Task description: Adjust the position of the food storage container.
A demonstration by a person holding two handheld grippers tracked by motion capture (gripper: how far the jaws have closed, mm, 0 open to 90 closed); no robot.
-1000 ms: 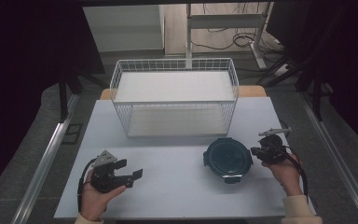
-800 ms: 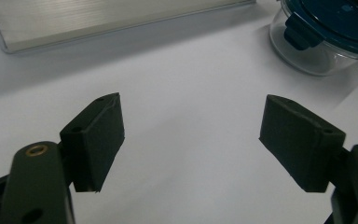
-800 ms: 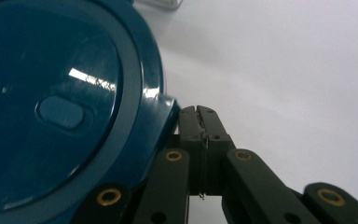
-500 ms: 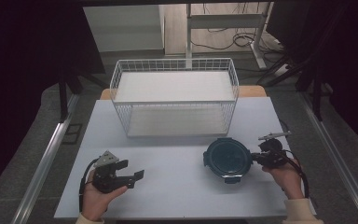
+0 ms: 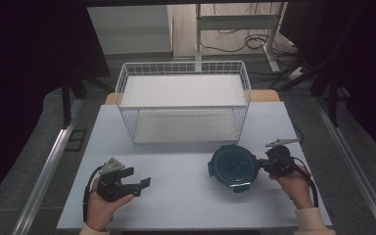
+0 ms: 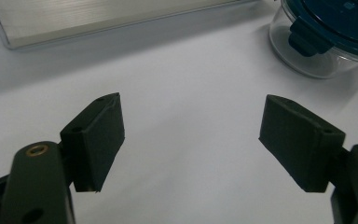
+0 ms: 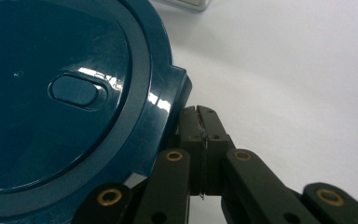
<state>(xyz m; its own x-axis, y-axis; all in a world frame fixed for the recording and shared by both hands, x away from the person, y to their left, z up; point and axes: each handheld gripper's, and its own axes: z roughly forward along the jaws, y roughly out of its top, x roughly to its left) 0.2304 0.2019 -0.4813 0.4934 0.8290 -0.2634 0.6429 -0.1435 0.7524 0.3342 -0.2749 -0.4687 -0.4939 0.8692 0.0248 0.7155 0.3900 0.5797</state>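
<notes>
R gripper [image 5: 263,164]: jaws closed tight, tips right at the side latch of teal-lid container [image 5: 233,166] | L gripper [image 5: 142,182]: wide open, nothing in it | container on table [image 5: 186,196], front of wire basket [image 5: 183,105], R side

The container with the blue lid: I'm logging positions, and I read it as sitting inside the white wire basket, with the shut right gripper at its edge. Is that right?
Not quite. The container sits on the table, in front of the wire basket, as the high view shows. The right gripper is indeed shut at its edge.
</notes>
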